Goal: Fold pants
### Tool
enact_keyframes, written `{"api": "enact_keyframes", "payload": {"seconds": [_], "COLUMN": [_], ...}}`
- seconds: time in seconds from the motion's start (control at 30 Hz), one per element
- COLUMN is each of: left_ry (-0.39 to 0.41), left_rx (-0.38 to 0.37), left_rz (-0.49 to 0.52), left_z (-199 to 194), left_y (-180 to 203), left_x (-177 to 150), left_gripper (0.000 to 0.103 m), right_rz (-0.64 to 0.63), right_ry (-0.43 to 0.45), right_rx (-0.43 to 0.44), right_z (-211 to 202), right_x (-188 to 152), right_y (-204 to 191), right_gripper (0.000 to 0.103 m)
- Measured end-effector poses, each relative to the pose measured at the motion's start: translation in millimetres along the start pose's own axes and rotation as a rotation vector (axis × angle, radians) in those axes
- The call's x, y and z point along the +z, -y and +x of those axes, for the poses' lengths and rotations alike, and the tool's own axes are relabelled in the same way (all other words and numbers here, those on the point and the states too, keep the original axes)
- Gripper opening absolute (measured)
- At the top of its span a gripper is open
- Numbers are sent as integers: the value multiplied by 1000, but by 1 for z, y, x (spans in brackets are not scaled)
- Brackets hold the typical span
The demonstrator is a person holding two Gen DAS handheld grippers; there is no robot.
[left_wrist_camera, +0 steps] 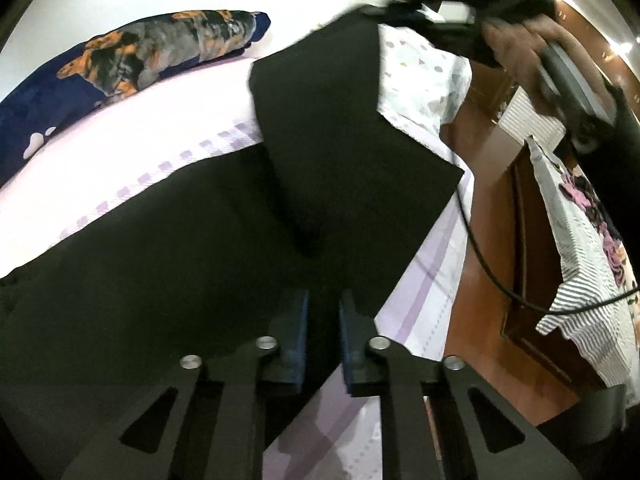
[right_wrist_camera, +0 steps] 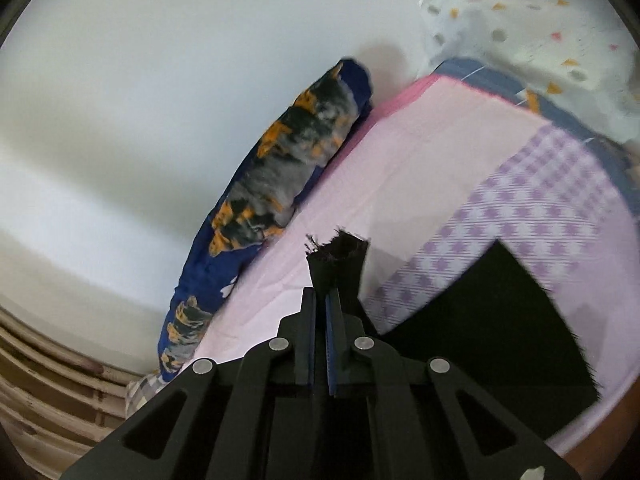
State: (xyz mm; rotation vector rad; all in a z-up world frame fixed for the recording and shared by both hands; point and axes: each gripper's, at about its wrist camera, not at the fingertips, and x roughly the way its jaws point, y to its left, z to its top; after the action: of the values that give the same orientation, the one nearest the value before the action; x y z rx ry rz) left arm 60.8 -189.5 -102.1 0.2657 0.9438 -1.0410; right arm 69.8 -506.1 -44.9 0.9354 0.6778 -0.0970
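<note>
While the black pants (left_wrist_camera: 160,272) lie spread across the pink bedsheet (left_wrist_camera: 132,148), we hold them with both grippers at once. Our left gripper (left_wrist_camera: 323,312) sits low over the near part of the garment. Its blue-padded fingers (left_wrist_camera: 298,332) stand close together with only a narrow gap, and black fabric fills that gap at the tips; we read this as clenched on the pants. Nearer the camera, the lilac-striped sheet shows between the finger bases.

In the left wrist view, one pant leg (left_wrist_camera: 344,120) rises off the bed as a taut, flat panel toward the upper right, where a hand (left_wrist_camera: 532,52) holds the right gripper's handle; motion blur obscures that gripper's fingers there.

In the right wrist view, our right gripper (right_wrist_camera: 323,300) is pinched tight, pads nearly touching, with a frayed black hem (right_wrist_camera: 338,258) of the pants protruding upright beyond the tips. From this hem the fabric drops away to the lower right, where the rest of the garment lies dark over the lilac checked band (right_wrist_camera: 520,216) of the sheet.

A navy blanket with an orange and grey print (right_wrist_camera: 280,184) lies rolled along the far edge of the bed, against the white wall (right_wrist_camera: 160,100). A white cloth with small coloured triangles (right_wrist_camera: 540,20) sits at the bed's end.
</note>
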Motion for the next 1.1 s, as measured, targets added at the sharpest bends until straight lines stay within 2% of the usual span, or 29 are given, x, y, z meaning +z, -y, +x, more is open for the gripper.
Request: {"api": "enact_keyframes", "payload": {"seconds": [0.1, 0.23, 0.47, 0.7, 0.9, 0.97, 1.1], "left_ry": [14, 13, -37, -37, -58, -58, -59], "left_rx": [-11, -4, 38, 53, 69, 59, 10], "left_rz": [-9, 17, 75, 115, 120, 92, 29], "left_z": [-2, 1, 18, 20, 29, 28, 24], "left_y": [-3, 1, 14, 21, 22, 19, 13], "left_x": [0, -3, -13, -14, -16, -15, -12], "left_gripper": [11, 11, 11, 11, 11, 15, 28], "right_rz": [31, 140, 253, 244, 224, 199, 196], "right_ry": [52, 70, 32, 49, 38, 54, 56], "right_rx": [-50, -115, -249, -279, -346, -393, -448], "right_z": [-31, -56, -56, -61, -51, -52, -57], "right_x": [-16, -39, -83, -95, -103, -104, -101], "right_y": [20, 66, 128, 140, 150, 150, 158], "right_gripper": [4, 4, 3, 3, 4, 11, 12]}}
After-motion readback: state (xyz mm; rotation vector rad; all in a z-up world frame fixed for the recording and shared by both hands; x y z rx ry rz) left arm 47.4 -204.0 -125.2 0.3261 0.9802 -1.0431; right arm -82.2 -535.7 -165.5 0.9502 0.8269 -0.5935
